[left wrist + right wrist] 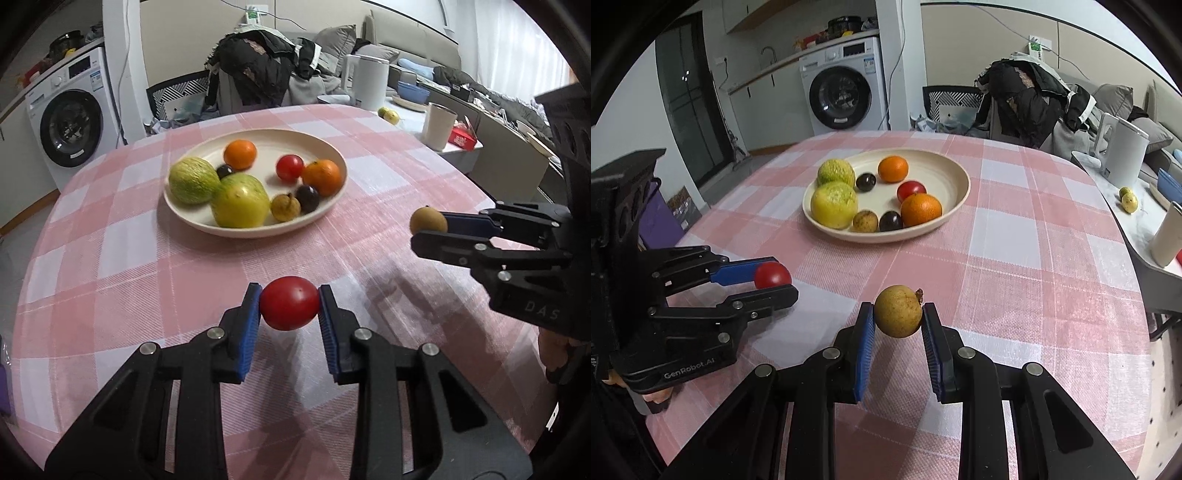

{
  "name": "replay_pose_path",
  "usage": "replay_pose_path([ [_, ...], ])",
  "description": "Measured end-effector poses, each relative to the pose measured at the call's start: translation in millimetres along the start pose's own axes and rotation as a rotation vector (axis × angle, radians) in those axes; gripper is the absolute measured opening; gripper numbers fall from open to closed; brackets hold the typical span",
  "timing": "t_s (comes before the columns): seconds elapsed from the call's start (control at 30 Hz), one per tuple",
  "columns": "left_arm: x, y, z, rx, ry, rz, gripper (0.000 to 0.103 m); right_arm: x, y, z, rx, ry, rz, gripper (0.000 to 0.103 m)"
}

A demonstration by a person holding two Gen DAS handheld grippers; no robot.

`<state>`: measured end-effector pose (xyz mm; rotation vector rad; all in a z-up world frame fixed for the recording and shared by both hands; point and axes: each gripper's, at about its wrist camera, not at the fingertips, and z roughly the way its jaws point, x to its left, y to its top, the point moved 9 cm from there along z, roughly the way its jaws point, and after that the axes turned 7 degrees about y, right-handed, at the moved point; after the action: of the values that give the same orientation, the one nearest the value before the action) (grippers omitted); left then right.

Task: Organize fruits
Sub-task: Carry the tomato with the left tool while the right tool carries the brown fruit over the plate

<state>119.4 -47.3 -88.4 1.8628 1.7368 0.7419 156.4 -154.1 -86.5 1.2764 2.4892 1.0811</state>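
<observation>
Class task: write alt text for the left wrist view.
The left gripper pinches a red tomato above a pink checked tablecloth. Beyond it sits a cream plate of fruit; at right, the right gripper holds a small brown fruit.

A pink-checked tablecloth [110,229] covers the table, bearing a cream plate [332,147] of fruit.

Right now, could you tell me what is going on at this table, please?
A person is sorting fruit with two tools. The left hand-held gripper is shut on a red tomato, and the right hand-held gripper is shut on a small brown fruit. Both are held above the checked tablecloth, short of the cream plate that already holds several fruits.
</observation>
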Motion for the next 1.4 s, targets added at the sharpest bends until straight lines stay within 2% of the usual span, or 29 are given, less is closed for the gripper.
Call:
replay_pose_path([
  [0.4,26,28,-4,-0.064,0.009,-0.054,0.028,-11,26,-11,-0.123,0.007,0.078,0.027],
  [0.93,29,71,-4,-0.130,0.009,-0.072,0.028,-17,65,-3,-0.148,0.013,0.084,0.027],
  [1.4,37,97,23,-0.128,0.030,-0.071,0.028,-32,93,18,-0.157,0.018,0.113,0.027],
])
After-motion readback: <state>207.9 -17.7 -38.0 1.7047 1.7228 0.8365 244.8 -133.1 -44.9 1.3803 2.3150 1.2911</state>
